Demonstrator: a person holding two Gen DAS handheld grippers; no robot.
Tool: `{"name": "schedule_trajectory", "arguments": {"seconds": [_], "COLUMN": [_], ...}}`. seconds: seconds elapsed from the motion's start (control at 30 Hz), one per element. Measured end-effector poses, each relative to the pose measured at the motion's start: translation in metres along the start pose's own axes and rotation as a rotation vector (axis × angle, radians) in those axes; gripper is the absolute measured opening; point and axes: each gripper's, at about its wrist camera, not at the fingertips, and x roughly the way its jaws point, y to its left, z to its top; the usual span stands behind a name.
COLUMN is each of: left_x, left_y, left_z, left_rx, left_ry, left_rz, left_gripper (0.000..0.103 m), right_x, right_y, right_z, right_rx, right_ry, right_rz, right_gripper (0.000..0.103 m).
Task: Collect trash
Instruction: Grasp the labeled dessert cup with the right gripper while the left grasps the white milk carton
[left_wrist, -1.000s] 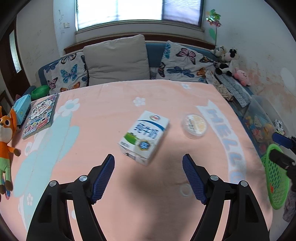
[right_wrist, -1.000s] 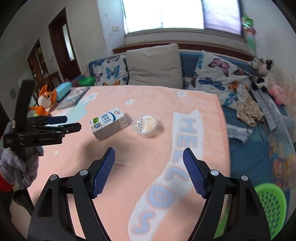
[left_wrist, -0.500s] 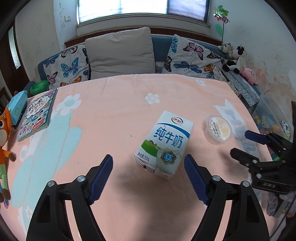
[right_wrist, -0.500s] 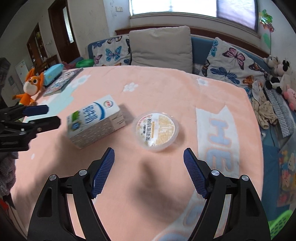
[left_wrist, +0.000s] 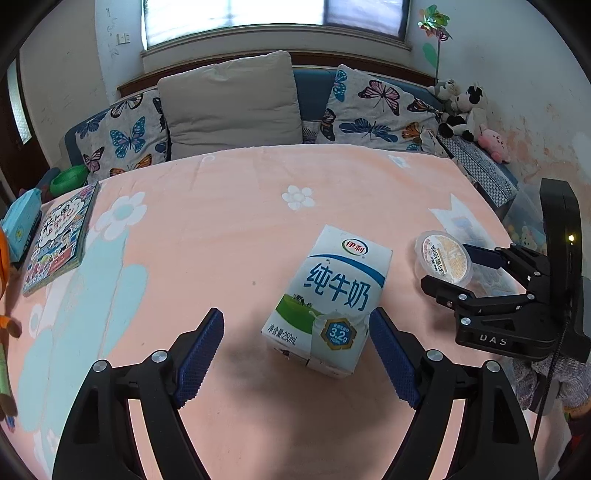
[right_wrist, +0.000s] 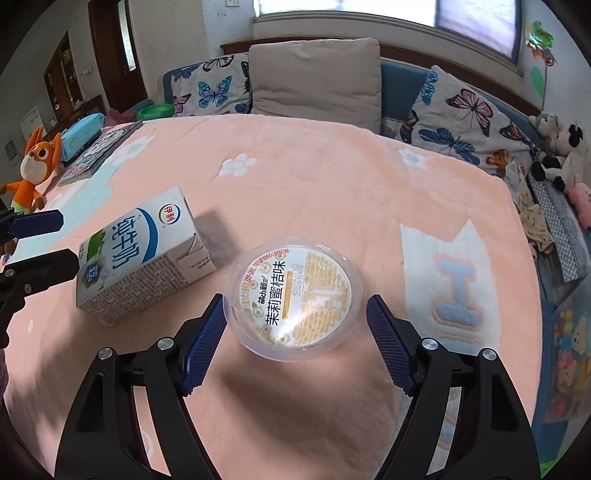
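Two pieces of trash lie on the peach blanket (left_wrist: 221, 221) of a bed: one milk carton (left_wrist: 328, 299) on its side at centre frame in the left wrist view, and one round, clear-lidded jelly cup (right_wrist: 293, 297) just to its right. The left gripper (left_wrist: 295, 354) sits low over the blanket with its two blue-padded fingers (left_wrist: 199, 354) spread wide, the right-hand one close against the carton's lower right corner, the other well clear. The right gripper (right_wrist: 295, 341) likewise has its two fingers (right_wrist: 205, 341) parted, one on each side of the cup's near rim; whether they touch it cannot be told. At the upper part of both views stand three cushions: one plain beige cushion (left_wrist: 229, 103) between two butterfly-print ones (left_wrist: 122, 136). One picture book (left_wrist: 55, 240) lies at the left edge of the blanket, one orange fox toy (right_wrist: 35, 166) at far left in the right wrist view, and a cluster of plush toys (left_wrist: 465, 110) at upper right.
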Motion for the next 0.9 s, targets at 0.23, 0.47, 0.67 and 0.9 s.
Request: {"name": "schedule_trajectory", "arguments": {"seconds": [0.23,0.47,0.67,0.9], "left_x": [0.01,0.025,0.04,0.055], "left_y": [-0.006,-0.022,-0.028,-0.034], "left_z": [0.006,0.012,0.015,0.016], "left_rx": [0.023,0.108,0.131,0.163], "left_ry": [0.0,0.011,0.024,0.035], "left_rz": [0.0,0.027,0.026,0.031], "left_gripper": [0.082,0.083,0.084,0.084], "right_x": [-0.016,-0.043,-0.051,-0.063], "right_y": [-0.003,-0.014,-0.02,-0.023], "right_z": [-0.003,-0.011,-0.021,-0.033], "right_rx": [0.009,0.021,0.048,0.057], "right_ry": [-0.021,-0.046,-0.034,-0.038], "right_rz": [0.014,0.018,0.017,0.012], "right_gripper": [0.069,0.069,0.069,0.069]}}
